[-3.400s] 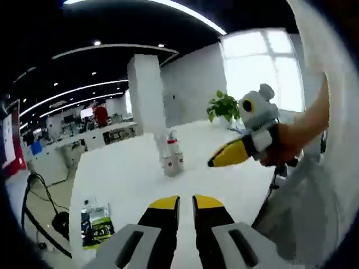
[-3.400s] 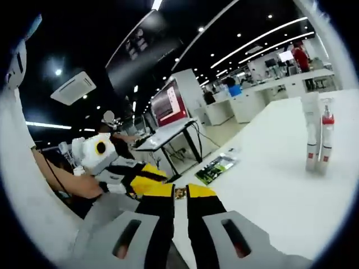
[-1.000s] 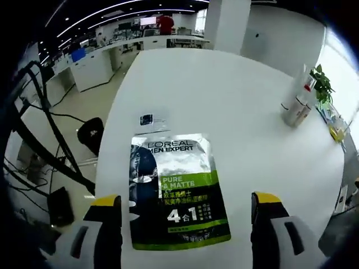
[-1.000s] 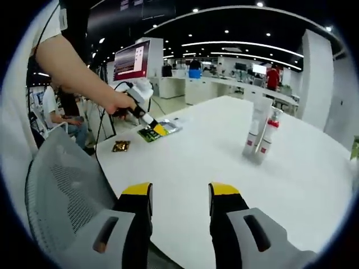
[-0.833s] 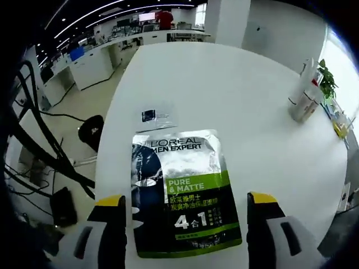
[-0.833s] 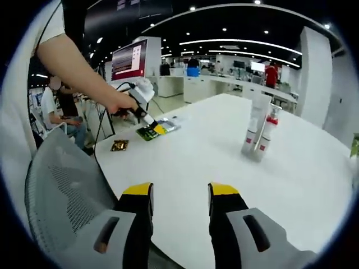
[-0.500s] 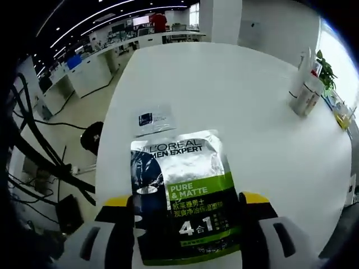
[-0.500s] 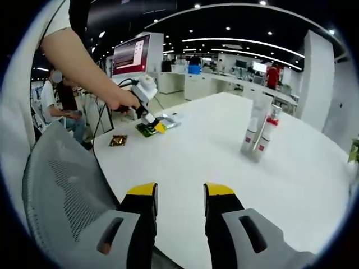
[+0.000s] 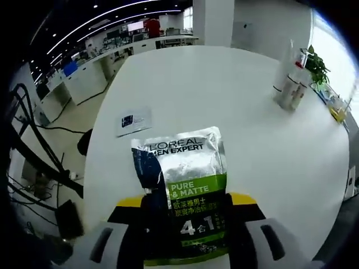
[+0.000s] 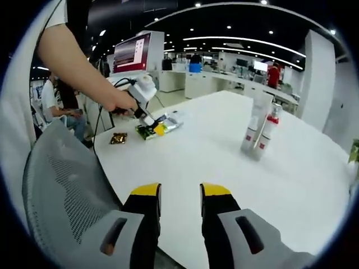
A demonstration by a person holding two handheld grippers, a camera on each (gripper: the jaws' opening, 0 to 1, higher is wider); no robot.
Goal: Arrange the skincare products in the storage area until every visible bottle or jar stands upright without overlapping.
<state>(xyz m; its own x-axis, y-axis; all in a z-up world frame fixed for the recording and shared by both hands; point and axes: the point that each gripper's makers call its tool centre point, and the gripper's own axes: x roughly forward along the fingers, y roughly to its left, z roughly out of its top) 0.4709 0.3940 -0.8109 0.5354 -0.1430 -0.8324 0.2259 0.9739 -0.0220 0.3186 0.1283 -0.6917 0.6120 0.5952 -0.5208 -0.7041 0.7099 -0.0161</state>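
A silver, black and green L'Oreal Men Expert pouch (image 9: 182,162) sits between the yellow-tipped jaws of my left gripper (image 9: 187,204), which is shut on its lower end. In the right gripper view the left gripper (image 10: 150,126) holds that pouch (image 10: 168,120) just above the table's far left corner. A white tube and a red-capped white bottle (image 9: 289,84) stand upright side by side on the white table (image 9: 224,89); in the right gripper view that pair (image 10: 259,131) is right of centre. My right gripper (image 10: 180,193) hovers open over the near edge, with nothing between its jaws.
A small flat white sachet (image 9: 133,121) lies on the table beyond the pouch. A gold wrapper (image 10: 118,138) lies near the table corner. A grey mesh chair (image 10: 61,190) is at the left. A potted plant (image 9: 315,64) stands past the bottles.
My left jaws have shut from wide apart onto the pouch, which has come up a little off the table. The right jaws have drawn slightly closer together.
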